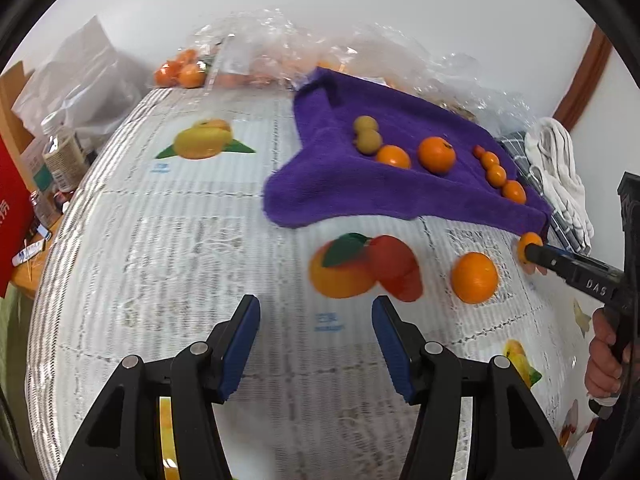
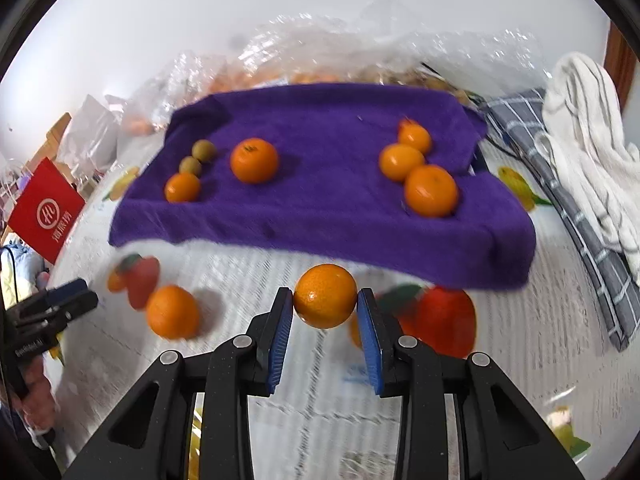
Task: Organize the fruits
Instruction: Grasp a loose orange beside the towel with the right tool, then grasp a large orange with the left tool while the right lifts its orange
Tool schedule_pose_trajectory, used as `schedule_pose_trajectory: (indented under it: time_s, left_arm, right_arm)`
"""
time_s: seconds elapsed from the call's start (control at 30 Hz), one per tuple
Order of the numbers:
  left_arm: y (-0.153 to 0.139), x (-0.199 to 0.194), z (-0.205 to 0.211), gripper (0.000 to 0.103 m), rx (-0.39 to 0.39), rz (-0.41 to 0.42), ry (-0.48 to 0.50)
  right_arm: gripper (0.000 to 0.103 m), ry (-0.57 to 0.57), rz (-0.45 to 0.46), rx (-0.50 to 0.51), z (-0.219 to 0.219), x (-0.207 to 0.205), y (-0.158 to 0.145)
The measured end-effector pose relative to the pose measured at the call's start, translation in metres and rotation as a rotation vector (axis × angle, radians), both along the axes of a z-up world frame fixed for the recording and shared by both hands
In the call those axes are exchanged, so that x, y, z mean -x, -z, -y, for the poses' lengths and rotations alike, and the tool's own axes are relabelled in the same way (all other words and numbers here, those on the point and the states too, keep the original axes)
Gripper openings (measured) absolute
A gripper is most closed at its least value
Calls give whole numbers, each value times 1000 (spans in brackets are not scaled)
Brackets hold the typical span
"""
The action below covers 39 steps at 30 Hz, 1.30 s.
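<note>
A purple towel (image 1: 360,184) (image 2: 320,120) lies on the table with several oranges and two small brownish-green fruits (image 1: 366,134) (image 2: 198,158) on it. My right gripper (image 2: 325,308) is shut on an orange (image 2: 325,295) held just in front of the towel's near edge; it shows in the left wrist view too (image 1: 529,246). A loose orange (image 1: 474,277) (image 2: 173,312) lies on the tablecloth in front of the towel. My left gripper (image 1: 316,312) is open and empty above the tablecloth, left of that orange.
A white tablecloth (image 1: 180,280) with printed fruit pictures covers the table. Clear plastic bags (image 1: 280,40) with more oranges sit behind the towel. White and checked cloths (image 2: 580,140) lie at the right. Jars (image 1: 60,160) and a red bag (image 2: 44,208) stand at the left.
</note>
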<state>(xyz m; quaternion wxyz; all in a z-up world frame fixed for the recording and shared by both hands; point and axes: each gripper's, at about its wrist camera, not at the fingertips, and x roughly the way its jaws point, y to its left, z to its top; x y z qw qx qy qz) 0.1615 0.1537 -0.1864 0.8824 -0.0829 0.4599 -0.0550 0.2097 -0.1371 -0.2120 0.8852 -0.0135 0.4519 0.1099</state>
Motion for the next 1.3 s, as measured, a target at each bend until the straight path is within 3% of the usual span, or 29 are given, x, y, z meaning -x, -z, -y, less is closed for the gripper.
schedule_pose_trajectory:
  time_s: [0.17,0.37,0.43,0.63,0.83,1.1,1.2,1.3]
  left_arm:
    - [2,1,8,56,-32,-22,4]
    - [1,3,4,56,-14,-40,-24]
    - [0,2,8,54,-13,-37,-14]
    - [-17,-3,45,54,16,19,82]
    - [-17,-19,92,56,30,15,178]
    - [0,-31,121,56,-30,-9,179]
    - [3,-34,120,45,-28,-9,165]
    - [2,-34,115,37,6,-13,177]
  right_arm:
    - [33,-19,13,-2,2,3,9]
    - [36,-23,18,-5,1,-7,18]
    - [32,-30,39,-11,2,-7,16]
    - [31,-12,71,-4,23,3,5]
    - [29,33,73,-3,58,19,-1]
    - [31,3,66,-9,67,29,4]
    - [42,-1,58,0,65,25,6]
    - [44,-13,37,4,59,18,13]
